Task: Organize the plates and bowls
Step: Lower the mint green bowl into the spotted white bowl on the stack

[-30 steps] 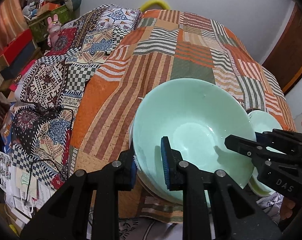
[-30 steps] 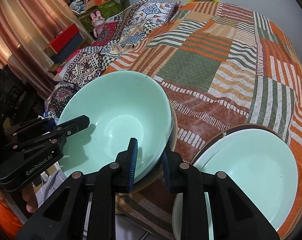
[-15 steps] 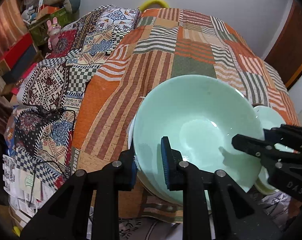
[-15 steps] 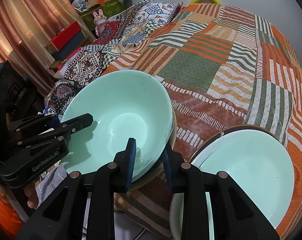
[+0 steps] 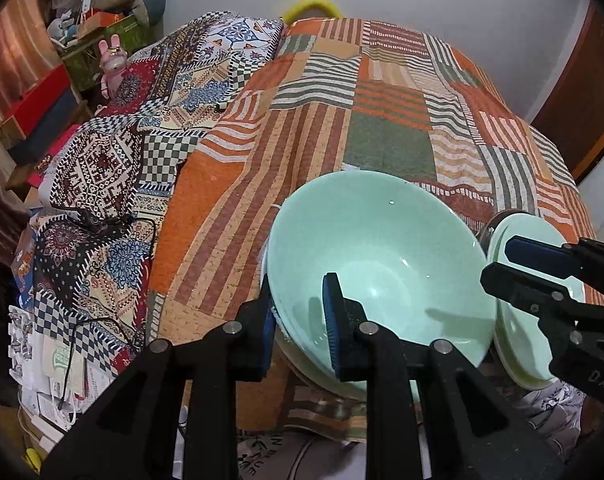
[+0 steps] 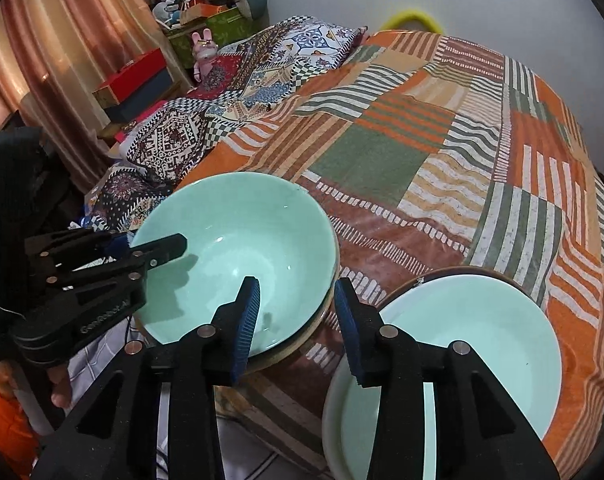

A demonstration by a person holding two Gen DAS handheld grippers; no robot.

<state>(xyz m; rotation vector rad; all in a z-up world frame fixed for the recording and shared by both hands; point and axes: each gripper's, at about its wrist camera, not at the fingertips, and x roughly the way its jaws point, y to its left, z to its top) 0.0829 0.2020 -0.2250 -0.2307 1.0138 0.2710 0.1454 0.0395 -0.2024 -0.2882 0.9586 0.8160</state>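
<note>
A mint green bowl [image 5: 382, 256] [image 6: 237, 248] sits nested on a stack of cream and brown-rimmed dishes [image 6: 302, 340] at the near edge of the bed. My left gripper [image 5: 299, 320] straddles its near left rim, one pad outside and one inside. Its jaws are just starting to open while still on the rim. My right gripper [image 6: 297, 320] straddles the bowl's right rim; its jaws are opening and its pads stand off the wall. To the right lies a mint plate [image 6: 482, 340] [image 5: 518, 232] on a brown-rimmed dish.
A striped patchwork quilt [image 5: 382, 140] covers the bed. A patterned blanket [image 5: 113, 168] lies bunched on its left side. Boxes, a pink rabbit toy [image 6: 205, 50] and stuffed toys stand at the back left. Papers [image 5: 41, 360] lie on the floor beside the bed.
The right gripper's jaws have spread apart and let go of the bowl's right rim. The bowl and the left gripper have stayed where they were.
</note>
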